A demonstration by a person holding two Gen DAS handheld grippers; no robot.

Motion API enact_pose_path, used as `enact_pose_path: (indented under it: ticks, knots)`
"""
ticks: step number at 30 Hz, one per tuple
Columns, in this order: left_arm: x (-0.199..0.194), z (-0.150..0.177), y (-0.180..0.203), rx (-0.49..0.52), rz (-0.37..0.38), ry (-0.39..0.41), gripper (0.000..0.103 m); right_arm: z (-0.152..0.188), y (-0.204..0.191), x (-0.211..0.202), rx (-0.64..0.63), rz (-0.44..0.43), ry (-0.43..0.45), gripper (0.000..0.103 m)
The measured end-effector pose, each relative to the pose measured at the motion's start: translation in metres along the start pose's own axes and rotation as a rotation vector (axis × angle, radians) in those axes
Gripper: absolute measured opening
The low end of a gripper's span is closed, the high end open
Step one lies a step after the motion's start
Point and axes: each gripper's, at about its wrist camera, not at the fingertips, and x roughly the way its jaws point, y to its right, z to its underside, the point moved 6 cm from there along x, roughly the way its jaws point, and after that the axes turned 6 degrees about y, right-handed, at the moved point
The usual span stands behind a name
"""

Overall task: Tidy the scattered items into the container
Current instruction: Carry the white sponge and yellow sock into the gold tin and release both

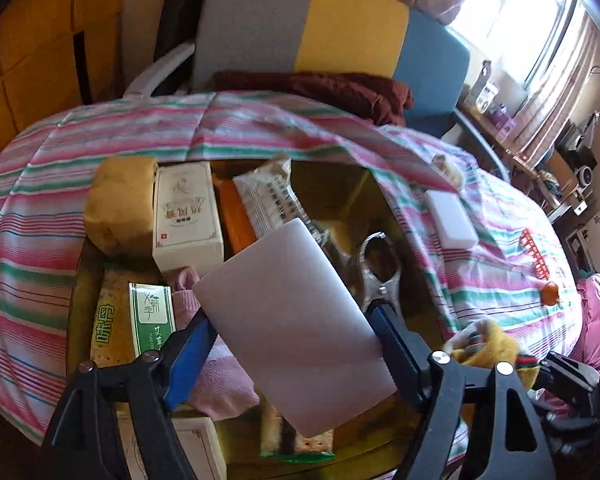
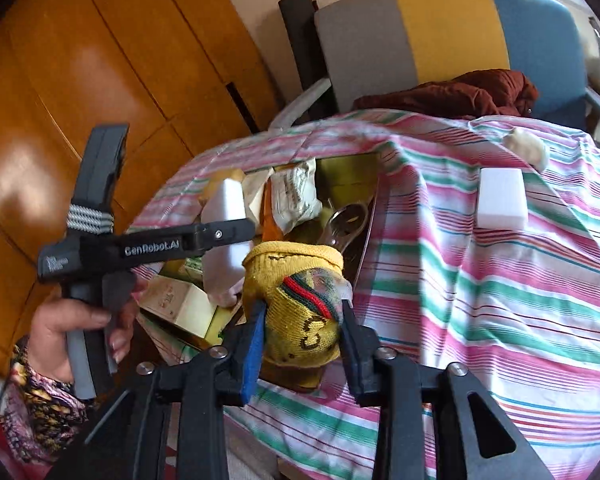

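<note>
Both jaws grip, left a white block (image 1: pixel 296 328), right a yellow sock (image 2: pixel 300 308), over striped bedding (image 2: pixel 480 300).

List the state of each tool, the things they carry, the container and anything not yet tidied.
Left tool: around a white block, over the container.
Right tool: shut on yellow sock.
Container: open, partly filled.
White sponge: loose on striped cloth.

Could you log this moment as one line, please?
left gripper: white block between fingers | right gripper: yellow sock | both over container
</note>
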Motion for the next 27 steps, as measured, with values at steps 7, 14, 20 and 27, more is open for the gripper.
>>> enact_pose_path:
  ticks: [7, 14, 20, 27]
  knots:
    - [0.002, 0.006, -0.004, -0.059, 0.055, -0.023, 0.083, 0.003, 0.005, 0.002, 0.032, 0.019, 0.006, 0.058]
    - [0.003, 0.006, 0.010, 0.009, 0.075, -0.037, 0.084, 0.010, 0.013, 0.004, 0.079, 0.013, -0.013, 0.058]
    - [-0.008, -0.004, 0.008, 0.070, 0.009, 0.008, 0.087, 0.009, 0.015, 0.002, 0.091, 0.008, -0.004, 0.058]
    - [0.002, -0.002, 0.007, 0.096, 0.019, -0.040, 0.100, 0.009, 0.020, 0.001, 0.116, 0.006, 0.003, 0.062]
